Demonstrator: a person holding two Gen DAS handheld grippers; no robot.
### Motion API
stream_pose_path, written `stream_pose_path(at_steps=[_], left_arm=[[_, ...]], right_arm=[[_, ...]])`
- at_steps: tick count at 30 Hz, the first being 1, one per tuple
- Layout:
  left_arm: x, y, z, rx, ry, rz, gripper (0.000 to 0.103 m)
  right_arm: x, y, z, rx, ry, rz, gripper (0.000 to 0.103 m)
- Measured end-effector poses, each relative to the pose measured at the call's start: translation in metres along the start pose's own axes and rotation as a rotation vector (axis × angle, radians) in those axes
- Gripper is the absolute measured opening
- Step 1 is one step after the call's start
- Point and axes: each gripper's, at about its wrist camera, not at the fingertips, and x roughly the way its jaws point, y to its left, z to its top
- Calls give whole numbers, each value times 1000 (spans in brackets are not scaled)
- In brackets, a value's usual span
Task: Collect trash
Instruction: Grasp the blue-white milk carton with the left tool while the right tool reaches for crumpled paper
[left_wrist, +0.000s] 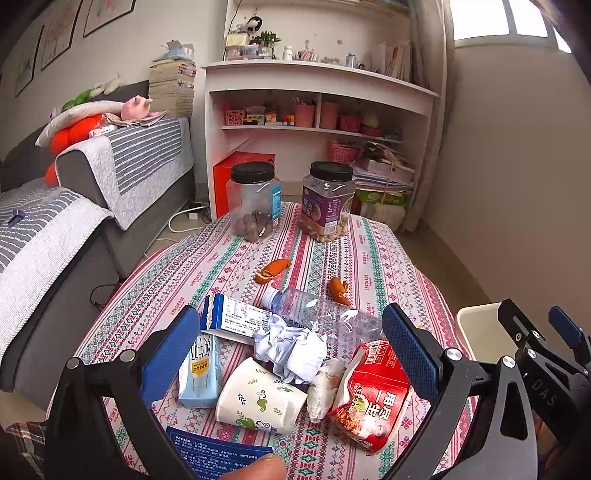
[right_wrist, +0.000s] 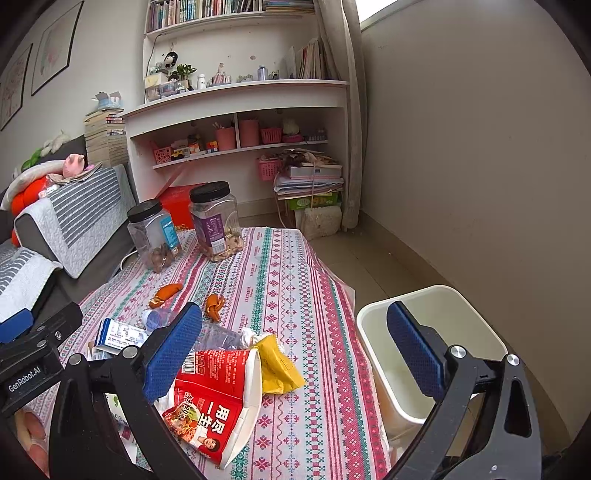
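While the trash pile sits mid-worktop (left_wrist: 388, 258), red snack bag (left_wrist: 373, 402), paper cup (left_wrist: 258, 400), crumpled paper (left_wrist: 291, 347), clear bottle (left_wrist: 317, 308) and blue-white carton (left_wrist: 232, 317) lie touching. Orange peels (left_wrist: 273, 269) lie just beyond them. White bin (right_wrist: 436, 325) stands beside worktop edge. Left hand-held gripper (left_wrist: 291, 354) spread wide over pile, empty; right hand-held gripper (right_wrist: 295, 354) spread wide, empty.

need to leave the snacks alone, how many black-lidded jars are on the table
2. One jar with a blue label stands at the far left end; one with a purple label is beside it on the right. None seems hidden.
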Motion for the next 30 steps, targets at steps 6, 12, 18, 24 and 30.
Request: stream_pose_path(at_steps=[6,12,18,24,30], left_arm=[[7,2,3,-6,43,-19,96],[25,14,33,82,110,-5,96],[79,60,42,75,381,19,96],[135,106,-4,-7,657,50,96],[163,118,-24,-102,737,78,96]], right_arm=[[5,1,1,-2,29,11,96],[18,14,23,-83,126,57,96],[44,29,37,-211,233,113,96],[85,24,24,-135,355,195,96],[107,39,16,-111,462,257,96]])
